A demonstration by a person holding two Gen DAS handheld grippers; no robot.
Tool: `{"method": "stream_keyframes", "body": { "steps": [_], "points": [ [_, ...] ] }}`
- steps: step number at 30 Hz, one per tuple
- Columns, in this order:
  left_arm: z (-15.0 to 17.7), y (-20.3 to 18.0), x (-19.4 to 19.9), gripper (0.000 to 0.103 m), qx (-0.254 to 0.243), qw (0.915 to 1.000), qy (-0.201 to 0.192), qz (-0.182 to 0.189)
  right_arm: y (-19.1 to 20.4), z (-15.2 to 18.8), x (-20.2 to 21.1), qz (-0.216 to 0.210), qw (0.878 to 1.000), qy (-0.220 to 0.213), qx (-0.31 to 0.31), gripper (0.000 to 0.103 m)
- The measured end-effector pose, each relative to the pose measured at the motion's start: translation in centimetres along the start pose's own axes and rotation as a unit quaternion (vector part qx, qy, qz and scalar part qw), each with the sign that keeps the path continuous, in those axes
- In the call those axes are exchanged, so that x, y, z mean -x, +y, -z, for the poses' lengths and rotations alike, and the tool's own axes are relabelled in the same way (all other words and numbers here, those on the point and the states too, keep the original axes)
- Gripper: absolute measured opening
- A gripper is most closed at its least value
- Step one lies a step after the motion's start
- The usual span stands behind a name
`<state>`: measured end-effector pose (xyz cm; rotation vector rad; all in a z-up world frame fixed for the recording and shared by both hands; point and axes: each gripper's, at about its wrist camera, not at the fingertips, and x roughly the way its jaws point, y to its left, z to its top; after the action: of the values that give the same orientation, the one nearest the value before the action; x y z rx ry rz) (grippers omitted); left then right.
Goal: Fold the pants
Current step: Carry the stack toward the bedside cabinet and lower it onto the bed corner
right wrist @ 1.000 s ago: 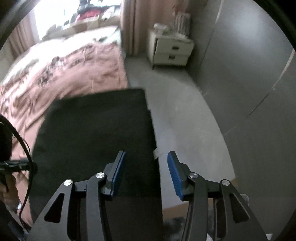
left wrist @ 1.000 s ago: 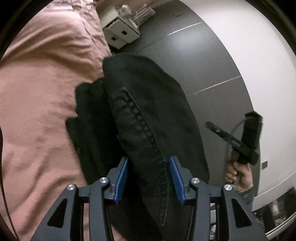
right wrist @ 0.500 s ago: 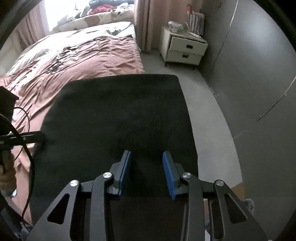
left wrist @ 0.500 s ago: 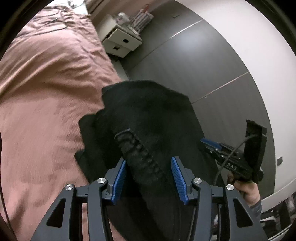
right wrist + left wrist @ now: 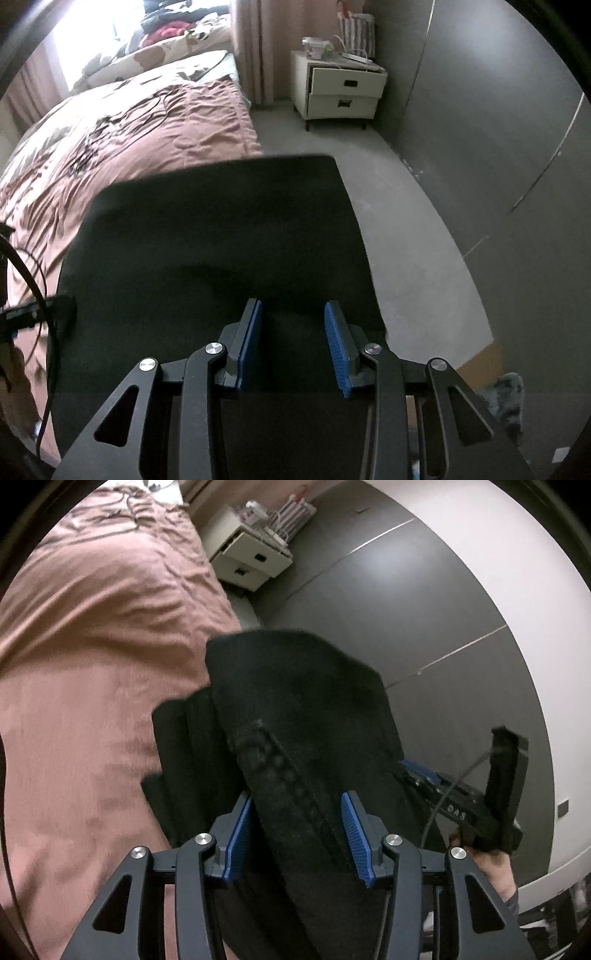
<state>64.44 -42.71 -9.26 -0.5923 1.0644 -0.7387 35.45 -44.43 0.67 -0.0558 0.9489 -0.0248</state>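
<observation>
dim, fisheye-warped views; blown-out window (image 5: 92,33) glare, slight motion blur

A bed (image 5: 155,122) under a wrinkled pink cover fills the left. A white two-drawer nightstand (image 5: 341,92) stands beside pink curtains (image 5: 251,48). Grey floor (image 5: 413,229), dark grey wall panels (image 5: 498,129); bright window light upper left.

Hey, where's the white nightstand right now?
In the right wrist view the white nightstand stands upper centre, against the curtain, right of the pink bed.
</observation>
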Motion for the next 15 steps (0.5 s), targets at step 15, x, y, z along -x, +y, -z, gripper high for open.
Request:
{"method": "stream_keyframes", "body": {
  "steps": [15],
  "points": [
    [4.6,-4.0,3.4,0.05,-0.04,0.9985,0.026,-0.025,-1.9,6.4,6.3,0.066,0.995,0.062,0.034,0.033]
  ]
}}
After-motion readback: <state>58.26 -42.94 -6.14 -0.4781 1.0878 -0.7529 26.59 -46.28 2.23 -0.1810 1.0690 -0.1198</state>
